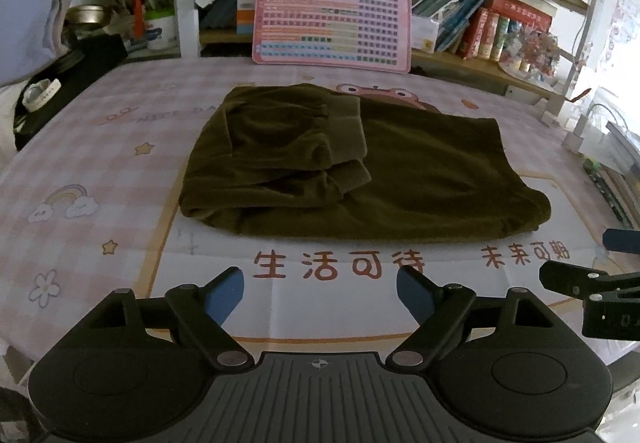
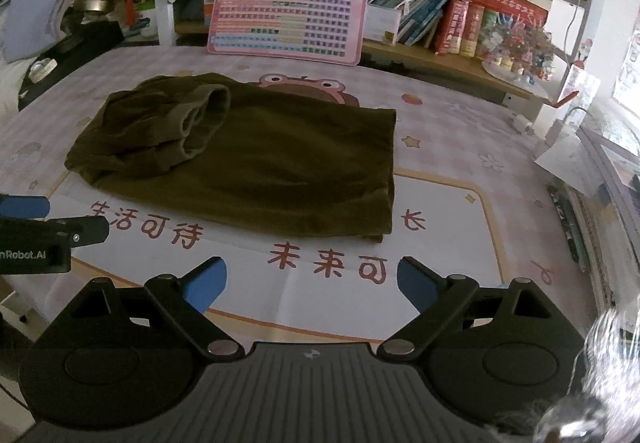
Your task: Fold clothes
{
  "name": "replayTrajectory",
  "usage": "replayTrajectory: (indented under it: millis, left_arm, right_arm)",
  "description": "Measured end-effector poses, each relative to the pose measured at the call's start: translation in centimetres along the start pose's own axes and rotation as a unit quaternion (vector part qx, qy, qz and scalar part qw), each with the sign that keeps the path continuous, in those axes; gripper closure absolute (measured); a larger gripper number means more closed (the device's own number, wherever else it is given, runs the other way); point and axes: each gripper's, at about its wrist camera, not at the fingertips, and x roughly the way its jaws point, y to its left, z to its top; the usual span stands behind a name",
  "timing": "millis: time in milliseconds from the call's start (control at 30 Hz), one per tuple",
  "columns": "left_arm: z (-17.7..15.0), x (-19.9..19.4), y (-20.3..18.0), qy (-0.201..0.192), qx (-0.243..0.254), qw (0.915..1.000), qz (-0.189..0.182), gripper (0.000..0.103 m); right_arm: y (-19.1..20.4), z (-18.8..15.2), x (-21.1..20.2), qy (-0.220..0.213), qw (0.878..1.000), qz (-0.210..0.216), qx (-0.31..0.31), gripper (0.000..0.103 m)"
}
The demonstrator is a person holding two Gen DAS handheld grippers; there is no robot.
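Olive-green plush cloth, a soft fleecy garment [image 1: 360, 167], lies part-folded in the middle of our worktop [image 1: 100, 171], on its pink checked cartoon cover, with two ribbed cuffs doubled back over its far left part. We judge it light, limp and a little bulky, likely to sag and slide over itself, so we would take hold at the near hem corners or the thick folded right edge. Our left gripper [image 1: 320, 297] and right gripper [image 2: 310, 285] hover near us, just short of the cloth, both with jaws spread wide and holding nothing. At the far left a metal bowl [image 1: 89, 15] sits on a shelf; we cannot tell what is inside.
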Motion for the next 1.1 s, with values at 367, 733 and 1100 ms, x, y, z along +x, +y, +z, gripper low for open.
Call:
replayTrajectory:
  millis: [367,733,1100]
  left_arm:
    - [1.4,1.9,-3.8,0.012,-0.006,0.9991,0.039,0.017]
    - [2.2,3.4,-7.1,0.047,-0.060,0.9949,0.067,0.017]
    - [3.1,2.4,-10.2,0.016,-0.048,0.9952,0.084,0.017]
  right_arm:
    - [-4.8,1.0,2.7,0.003,0.999,0.040,0.022,0.011]
    - [-11.5,3.4,7.0,0.042,0.985,0.153,0.065,0.014]
    - [-18.1,4.1,12.1,0.168,0.908,0.249,0.291,0.054]
